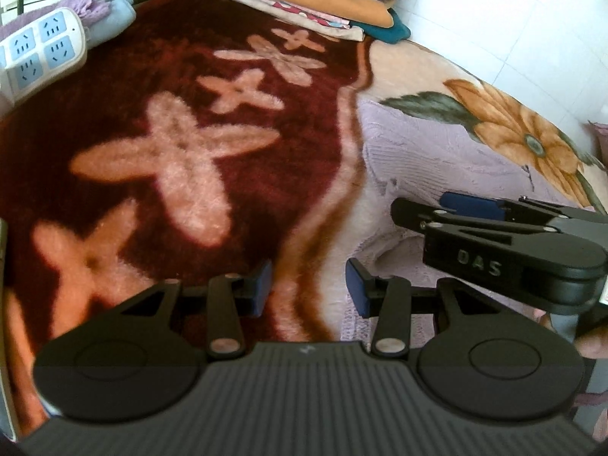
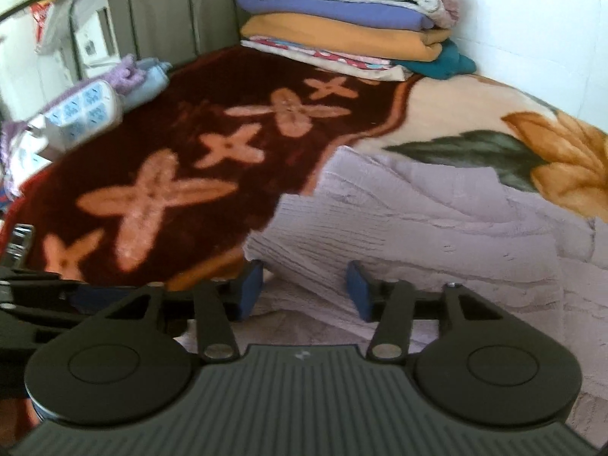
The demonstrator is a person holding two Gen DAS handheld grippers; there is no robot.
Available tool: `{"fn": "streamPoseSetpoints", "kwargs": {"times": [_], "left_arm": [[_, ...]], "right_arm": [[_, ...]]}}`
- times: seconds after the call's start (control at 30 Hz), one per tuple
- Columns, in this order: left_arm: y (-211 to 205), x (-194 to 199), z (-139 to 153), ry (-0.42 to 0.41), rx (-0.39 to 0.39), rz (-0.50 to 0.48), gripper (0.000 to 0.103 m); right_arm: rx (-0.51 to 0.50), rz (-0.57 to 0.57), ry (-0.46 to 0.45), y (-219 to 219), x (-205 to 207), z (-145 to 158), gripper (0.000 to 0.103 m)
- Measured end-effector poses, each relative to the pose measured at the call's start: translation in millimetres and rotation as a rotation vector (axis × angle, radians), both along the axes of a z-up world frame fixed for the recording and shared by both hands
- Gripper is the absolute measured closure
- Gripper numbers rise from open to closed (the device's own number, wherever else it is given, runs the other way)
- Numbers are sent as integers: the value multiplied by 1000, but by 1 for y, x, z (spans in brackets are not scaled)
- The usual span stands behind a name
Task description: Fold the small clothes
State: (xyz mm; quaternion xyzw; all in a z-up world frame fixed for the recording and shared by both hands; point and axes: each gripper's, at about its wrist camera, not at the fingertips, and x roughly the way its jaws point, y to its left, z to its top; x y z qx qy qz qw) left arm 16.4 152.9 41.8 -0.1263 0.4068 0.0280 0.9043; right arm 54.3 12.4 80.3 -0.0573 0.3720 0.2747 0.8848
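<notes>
Lilac knit garment (image 2: pixel 418 228) lies rumpled on blanket (image 2: pixel 228 87) — both jaws parted, empty.

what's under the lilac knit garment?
The lilac knit garment lies on the plush floral blanket, across the wavy border between its maroon and cream areas. Whatever lies beneath its middle is covered, so more blanket is likely but unconfirmed.

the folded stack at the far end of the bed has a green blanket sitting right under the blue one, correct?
Not quite: in the folded stack, the blanket right under the blue blanket is orange, not green. The right wrist view shows it clearly.
</notes>
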Motion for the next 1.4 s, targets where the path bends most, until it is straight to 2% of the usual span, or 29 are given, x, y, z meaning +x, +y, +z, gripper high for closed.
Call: {"fn": "streamPoseSetpoints", "kwargs": {"times": [0.07, 0.1, 0.4, 0.63, 0.8, 1.0, 1.23, 1.3, 1.4], "left_arm": [[-1, -1, 0, -3, -1, -3, 57], [-2, -1, 1, -6, 0, -5, 57], [-19, 1, 8, -36, 7, -56, 57], [-38, 11, 8, -57, 26, -107, 58], [-46, 20, 2, -45, 50, -114, 58], [-47, 23, -6, -24, 66, -107, 58], [-54, 24, -8, -15, 108, -104, 58], [-57, 23, -9, -16, 126, -109, 58], [-59, 23, -9, -16, 146, -115, 58]], "right_arm": [[42, -13, 9, -4, 3, 1, 90], [69, -31, 12, -8, 4, 4, 93], [201, -200, -62, -58, 8, 40, 95], [307, -360, -125, -133, 5, 74, 95], [308, -462, -175, -197, -2, 83, 95], [296, -644, -162, -274, -13, 56, 95], [202, -798, -73, -332, -15, -14, 95], [235, -809, -32, -339, -17, -30, 94], [312, -823, -25, -347, -24, -39, 94]]}}
